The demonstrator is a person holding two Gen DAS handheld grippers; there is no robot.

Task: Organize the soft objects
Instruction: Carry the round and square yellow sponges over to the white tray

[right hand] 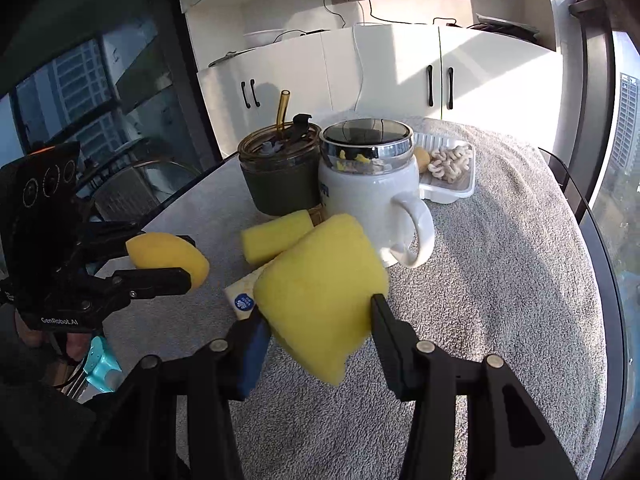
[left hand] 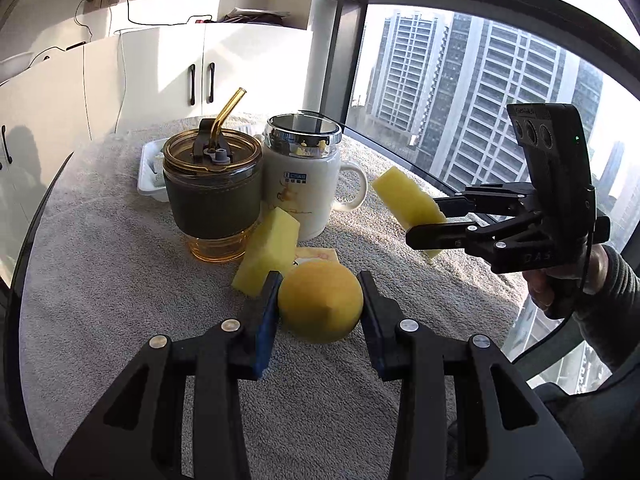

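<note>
Sponge (right hand: 320, 296) sits clenched in the right gripper (right hand: 316, 320); the left gripper (left hand: 320, 304) grips a yellow ball (left hand: 320, 306). Squeeze gently, lift both clear of the mug (right hand: 372, 196) ahead.

Left gripper (left hand: 320, 304) clamped, angled down, right gripper (right hand: 316, 316) clamped, angled down, both hand-held

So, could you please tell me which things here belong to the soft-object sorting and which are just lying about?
Job:
- round yellow foam ball, in left gripper
- yellow sponge block, in right gripper
- second yellow sponge block, on table

Lying about:
- amber glass tumbler
- white ceramic mug
- white plastic tray
</note>
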